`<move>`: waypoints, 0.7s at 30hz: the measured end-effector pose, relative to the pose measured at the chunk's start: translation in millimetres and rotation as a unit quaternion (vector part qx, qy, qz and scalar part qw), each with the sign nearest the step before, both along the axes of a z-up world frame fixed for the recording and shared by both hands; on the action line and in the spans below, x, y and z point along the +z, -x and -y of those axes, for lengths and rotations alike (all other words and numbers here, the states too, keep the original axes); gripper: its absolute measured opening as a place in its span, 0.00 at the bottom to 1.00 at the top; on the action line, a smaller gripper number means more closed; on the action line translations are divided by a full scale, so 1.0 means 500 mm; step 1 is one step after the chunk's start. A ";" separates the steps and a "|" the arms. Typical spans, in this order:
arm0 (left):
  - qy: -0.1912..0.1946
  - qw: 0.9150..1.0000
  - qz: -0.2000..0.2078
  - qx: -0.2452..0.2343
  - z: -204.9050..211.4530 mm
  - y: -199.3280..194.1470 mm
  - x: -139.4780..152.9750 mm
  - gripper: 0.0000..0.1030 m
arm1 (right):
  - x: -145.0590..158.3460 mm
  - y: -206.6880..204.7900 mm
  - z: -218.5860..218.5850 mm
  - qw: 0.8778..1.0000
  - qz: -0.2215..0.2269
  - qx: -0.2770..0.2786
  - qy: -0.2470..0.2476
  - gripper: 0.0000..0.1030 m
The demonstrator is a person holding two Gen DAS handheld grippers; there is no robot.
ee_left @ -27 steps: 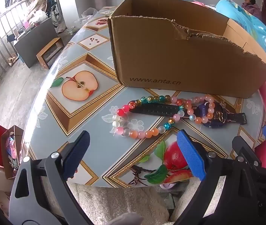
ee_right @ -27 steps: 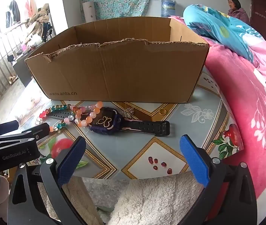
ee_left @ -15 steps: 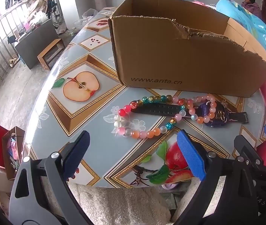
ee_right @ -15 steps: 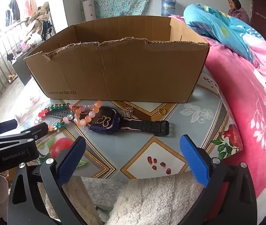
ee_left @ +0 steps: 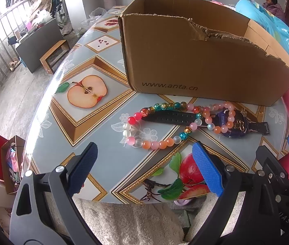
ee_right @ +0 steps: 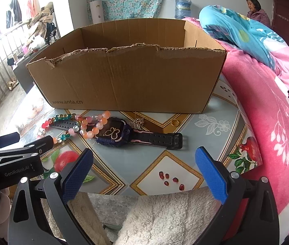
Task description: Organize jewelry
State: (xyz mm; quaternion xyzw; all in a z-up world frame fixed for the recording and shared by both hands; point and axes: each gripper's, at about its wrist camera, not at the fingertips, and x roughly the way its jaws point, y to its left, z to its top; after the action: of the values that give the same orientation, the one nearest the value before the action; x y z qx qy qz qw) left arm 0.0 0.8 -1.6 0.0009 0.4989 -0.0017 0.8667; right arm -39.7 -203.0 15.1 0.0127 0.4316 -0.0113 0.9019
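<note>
We look down at a round table (ee_left: pixel 95 138) whose cloth is printed with fruit, and we place everything by the open cardboard box (ee_left: pixel 195 61) standing on it, its near wall torn along the top edge. Just in front of that wall lies the jewelry. A large bracelet of multicoloured beads (ee_left: pixel 154 126) rests toward the box's left corner, looped over one strap of a dark watch (ee_right: pixel 122 135). A smaller bracelet of pink and orange beads (ee_right: pixel 94 123) lies across the watch beside its face. A gold butterfly charm (ee_right: pixel 111 133) sits on the watch face. A small silver pendant (ee_right: pixel 137 122) and a gold ring (ee_right: pixel 175 123) lie close to the foot of the box wall, behind the watch.

Our left gripper (ee_left: pixel 142 163) hangs over the table's near edge, in front of the big bracelet, its blue-padded jaws spread wide with nothing between them. Our right gripper (ee_right: pixel 143 171) hangs in front of the watch, jaws equally wide apart and empty. Neither touches the jewelry. Far behind the box, a person (ee_right: pixel 256 10) is by a doorway.
</note>
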 end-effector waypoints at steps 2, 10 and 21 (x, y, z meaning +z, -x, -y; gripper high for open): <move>-0.002 1.000 0.001 -0.001 0.002 0.001 0.000 0.87 | 0.001 0.001 0.000 1.000 0.000 -0.001 0.000 0.95; -0.002 1.000 0.000 0.002 -0.001 0.004 0.000 0.87 | 0.004 0.006 0.001 1.000 0.000 0.000 -0.001 0.95; -0.005 1.000 -0.001 0.001 -0.003 0.005 -0.002 0.87 | 0.004 0.004 -0.002 1.000 -0.002 0.001 0.000 0.95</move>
State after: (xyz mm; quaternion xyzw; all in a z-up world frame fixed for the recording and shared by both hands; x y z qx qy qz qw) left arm -2.6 2.5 -2.6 0.0046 0.4994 0.0014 0.8664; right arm -41.9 -202.2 16.9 0.0125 0.4330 -0.0101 0.9012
